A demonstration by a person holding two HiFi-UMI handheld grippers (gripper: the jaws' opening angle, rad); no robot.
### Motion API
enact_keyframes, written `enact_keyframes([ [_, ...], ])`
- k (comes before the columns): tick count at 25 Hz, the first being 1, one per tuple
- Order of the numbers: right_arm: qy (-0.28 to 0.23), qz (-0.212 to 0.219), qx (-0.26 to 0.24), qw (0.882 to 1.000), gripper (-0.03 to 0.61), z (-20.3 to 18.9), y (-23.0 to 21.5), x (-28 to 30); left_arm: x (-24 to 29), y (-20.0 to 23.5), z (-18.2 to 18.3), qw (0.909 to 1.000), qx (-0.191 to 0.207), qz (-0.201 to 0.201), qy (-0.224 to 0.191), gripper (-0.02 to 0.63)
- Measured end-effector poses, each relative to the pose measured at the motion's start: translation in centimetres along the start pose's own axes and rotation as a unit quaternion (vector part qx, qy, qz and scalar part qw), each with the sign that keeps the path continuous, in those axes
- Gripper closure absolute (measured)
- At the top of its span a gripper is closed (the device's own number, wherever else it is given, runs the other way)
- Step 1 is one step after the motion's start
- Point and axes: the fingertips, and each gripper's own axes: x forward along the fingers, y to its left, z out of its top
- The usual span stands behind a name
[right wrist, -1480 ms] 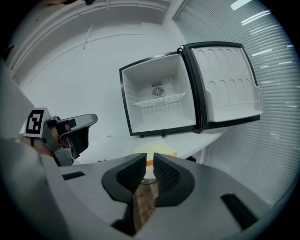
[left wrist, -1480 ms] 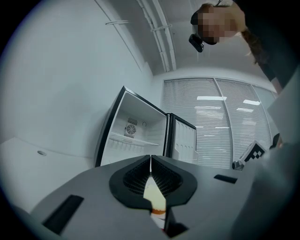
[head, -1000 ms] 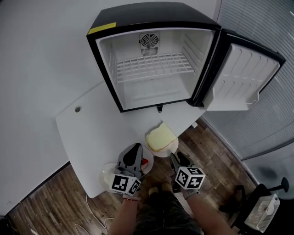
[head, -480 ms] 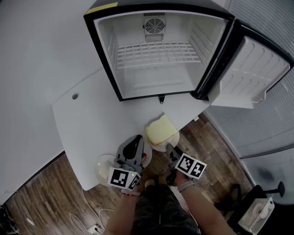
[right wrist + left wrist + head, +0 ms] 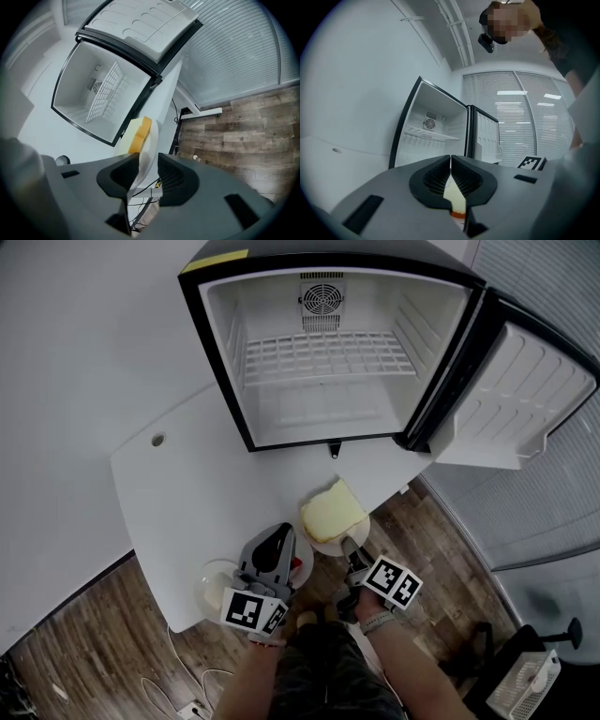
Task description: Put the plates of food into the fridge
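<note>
The right gripper (image 5: pixel 349 547) has dipped onto the bread plate (image 5: pixel 361 531) at the tabletop (image 5: pixel 187 512) edge — fingers (image 5: pixel 119 176) just closing, rim between them but not yet pinched — while the left gripper (image 5: pixel 281 533) stays clamped on the second plate (image 5: pixel 304 568), both still outside the open fridge (image 5: pixel 220 352).

Mini fridge (image 5: pixel 202 324): black shell, white inside; yellow strip (image 5: pixel 215 260) on top.
Left gripper (image 5: pixel 279 535): grey, black-and-white square markers.
Small plate (image 5: pixel 300 568) between its jaws: white, red-orange patch.
Bread slice (image 5: pixel 330 512) ahead-right of it: pale yellow, on white bread plate (image 5: pixel 358 532).
Table (image 5: pixel 187 493): white.
Floor (image 5: pixel 84 643): brown wood planks.
</note>
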Motion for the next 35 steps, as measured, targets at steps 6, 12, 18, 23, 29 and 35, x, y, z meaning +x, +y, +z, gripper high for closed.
enact_keyframes([
  [6, -0.010, 0.014, 0.021, 1.000, 0.514, 0.2, 0.3, -0.1, -0.2, 0.1, -0.4, 1.0000, 0.000, -0.001, 0.003, 0.598],
  [12, -0.026, 0.036, 0.048, 0.998, 0.563, 1.5, 1.6, -0.6, -0.3, 0.3, -0.4, 1.0000, -0.006, 0.002, 0.006, 0.598],
  [18, -0.033, 0.032, 0.088, 0.995, 0.565, 1.9, 1.4, -1.1, -0.2, 0.7, 0.4, 1.0000, -0.003, 0.001, 0.002, 0.598],
  [23, -0.042, 0.042, 0.110, 0.992, 0.565, 2.6, 2.8, -1.0, 0.0, 1.2, 1.2, 1.0000, -0.001, -0.002, -0.003, 0.598],
  [29, -0.045, 0.050, 0.132, 0.989, 0.565, 3.2, 4.9, -0.2, 0.7, 2.1, 3.0, 0.9999, 0.007, -0.006, -0.013, 0.598],
  [35, -0.049, 0.054, 0.149, 0.986, 0.565, 3.4, 7.1, 1.0, 1.4, 3.6, 4.9, 0.9995, 0.016, -0.009, -0.026, 0.598],
])
